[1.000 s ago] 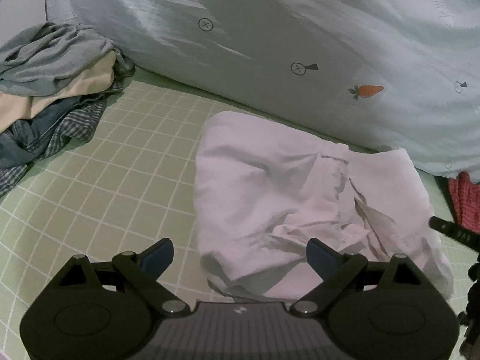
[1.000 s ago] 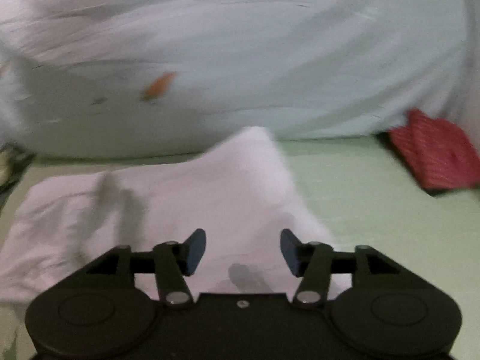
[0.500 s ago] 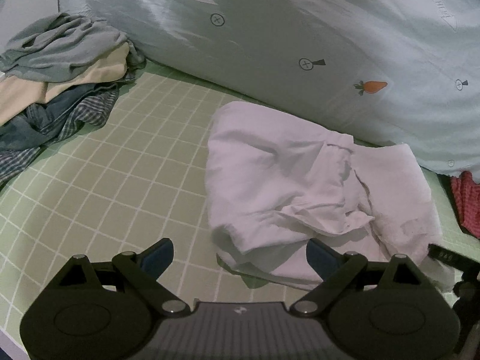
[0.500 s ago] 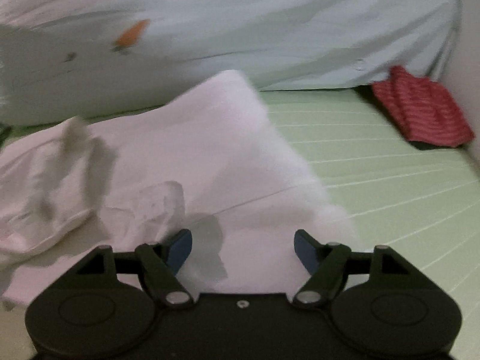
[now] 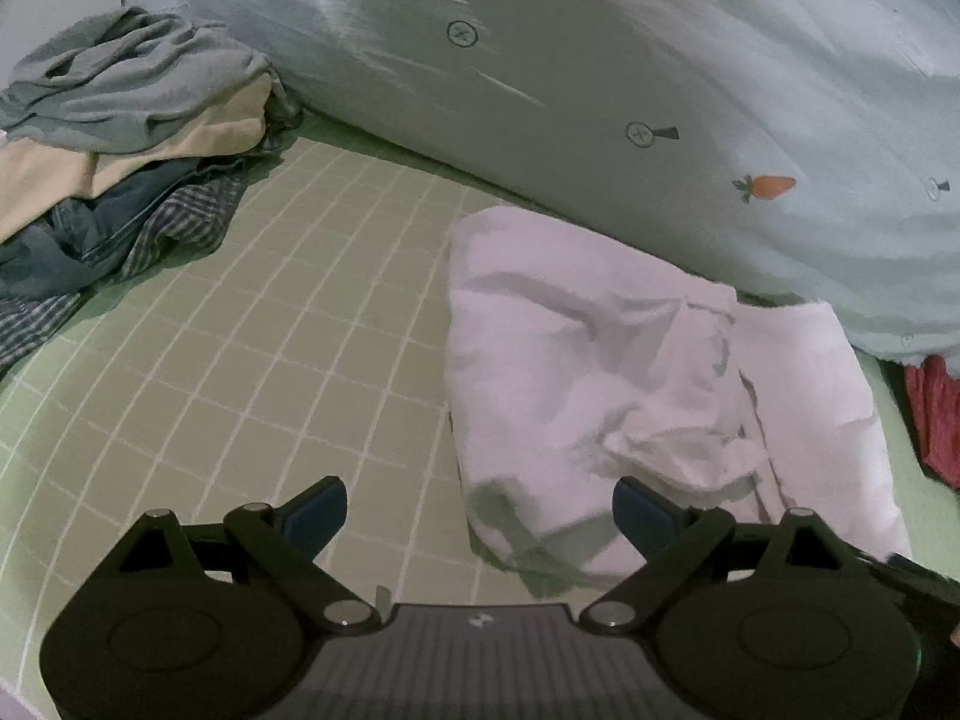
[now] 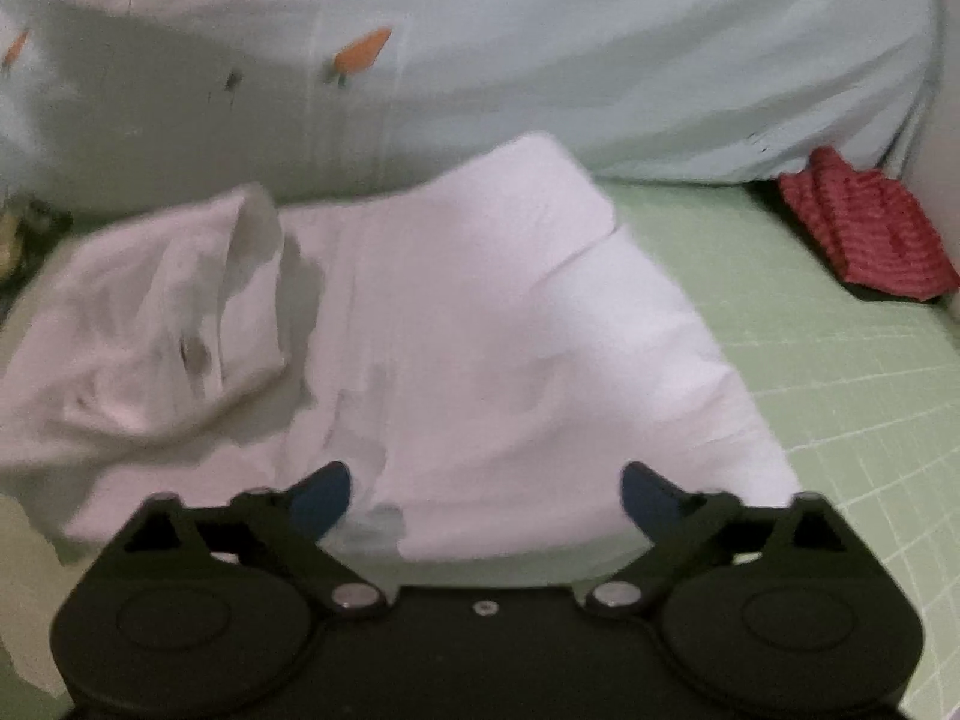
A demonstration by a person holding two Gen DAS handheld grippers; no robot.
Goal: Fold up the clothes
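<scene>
Right claw (image 6: 485,495) hangs just short of the white garment (image 6: 456,324), jaws opening, now far wider than a second ago, nothing pinched between them. Left claw (image 5: 479,510) is wide as before, empty, its right finger over the garment's near left corner. Behind, the pale duvet (image 5: 600,90) fills the far side of the bed (image 5: 252,324). White garment (image 5: 630,372) lies crumpled and half folded on the green checked sheet, lower and flatter than a second ago. A clothes pile (image 5: 114,138) sits far left; a red cloth (image 6: 864,228) far right.
</scene>
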